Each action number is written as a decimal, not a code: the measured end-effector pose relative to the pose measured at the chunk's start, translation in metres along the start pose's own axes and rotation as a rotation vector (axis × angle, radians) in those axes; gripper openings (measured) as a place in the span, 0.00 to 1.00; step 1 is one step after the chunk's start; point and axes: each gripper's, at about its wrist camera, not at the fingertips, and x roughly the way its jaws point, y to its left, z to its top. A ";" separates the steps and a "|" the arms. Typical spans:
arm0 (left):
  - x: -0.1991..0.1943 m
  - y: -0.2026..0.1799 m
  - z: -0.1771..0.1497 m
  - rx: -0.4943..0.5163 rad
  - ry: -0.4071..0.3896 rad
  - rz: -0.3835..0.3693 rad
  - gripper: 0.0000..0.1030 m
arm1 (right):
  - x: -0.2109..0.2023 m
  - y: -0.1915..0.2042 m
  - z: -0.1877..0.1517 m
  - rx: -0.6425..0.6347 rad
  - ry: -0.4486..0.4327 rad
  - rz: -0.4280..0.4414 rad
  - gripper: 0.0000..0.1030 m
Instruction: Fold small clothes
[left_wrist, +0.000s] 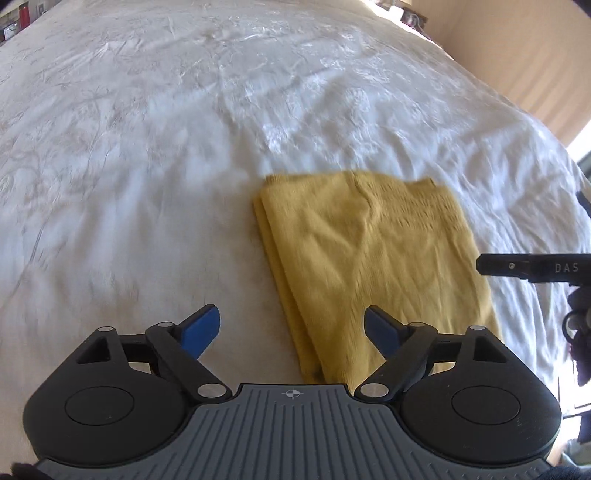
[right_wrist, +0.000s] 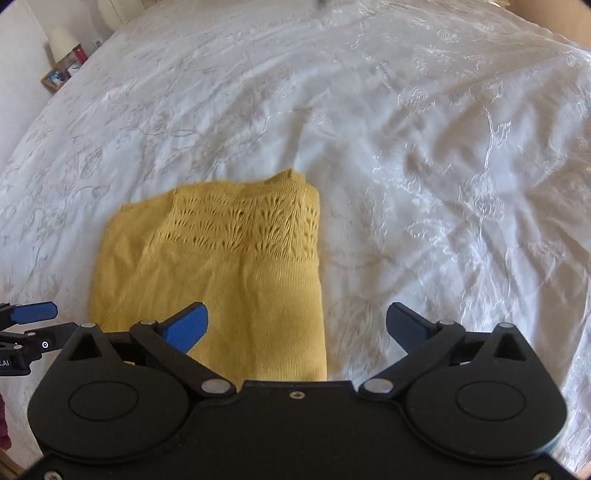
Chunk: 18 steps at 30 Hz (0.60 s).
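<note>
Yellow knit top (right_wrist: 229, 273) is lying on the white bedspread (right_wrist: 443, 147), already folded into a narrow stack with the layered edges showing on one long side and the lacy openwork band at the far end. Both grippers hang over its near end with fingers spread wide and nothing between them: left gripper (left_wrist: 291, 328) straddles the layered edge, right gripper (right_wrist: 297, 325) straddles the other edge. Looks to me like a fold just got let go, so I'd guess what's left is one more fold, near end over to far end. That would mean pinching all layers at both near corners so the stack doesn't slide apart. Readable writing: "DAS" on the right gripper's finger in the left view, and ".AI" on the left gripper's body in the right view.
</note>
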 end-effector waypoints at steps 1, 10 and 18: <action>0.006 0.000 0.007 -0.005 -0.007 0.009 0.83 | 0.009 0.000 0.008 -0.004 -0.002 -0.014 0.99; 0.062 0.025 0.026 -0.047 0.068 0.063 1.00 | 0.064 -0.029 0.034 0.094 0.093 -0.077 0.99; 0.021 0.025 0.018 -0.109 0.015 0.064 1.00 | 0.015 -0.025 0.020 0.064 -0.051 -0.049 0.99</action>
